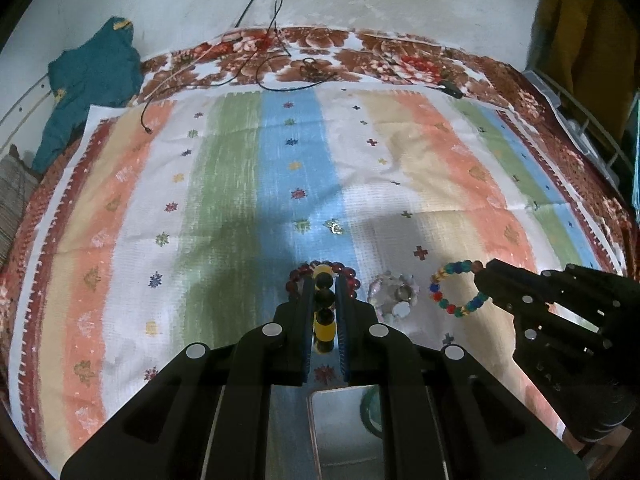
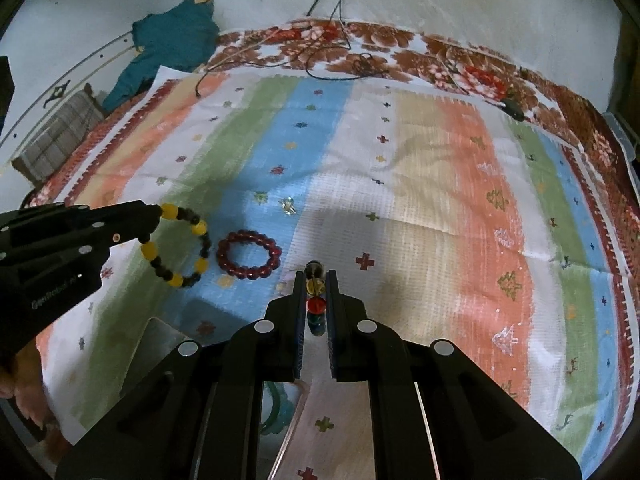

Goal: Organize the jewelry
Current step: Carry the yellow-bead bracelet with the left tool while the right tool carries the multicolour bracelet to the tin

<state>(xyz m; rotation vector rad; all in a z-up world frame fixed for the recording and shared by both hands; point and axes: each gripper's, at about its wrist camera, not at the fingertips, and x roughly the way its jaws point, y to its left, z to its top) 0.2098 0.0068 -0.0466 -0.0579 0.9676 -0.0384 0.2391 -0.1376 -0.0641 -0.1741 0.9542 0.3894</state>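
Note:
My left gripper (image 1: 323,280) is shut on a yellow-and-black bead bracelet (image 1: 323,320), which hangs above the striped cloth (image 1: 224,184). From the right wrist view, that bracelet (image 2: 176,248) dangles as a loop from the left gripper (image 2: 158,212). My right gripper (image 2: 315,274) is shut on a multicoloured bead bracelet (image 2: 315,304); its loop (image 1: 460,288) hangs from the right gripper (image 1: 484,274). A dark red bead bracelet (image 2: 248,254) lies flat on the blue stripe. Beside it rests a clear crystal bracelet (image 1: 394,294).
A clear tray (image 1: 340,420) sits below the grippers with a green bangle (image 2: 276,408) in it. A small gold piece (image 1: 334,227) lies on the cloth farther off. Cables (image 1: 272,60) and a teal garment (image 1: 92,80) lie at the far edge. A hand (image 2: 24,392) shows lower left.

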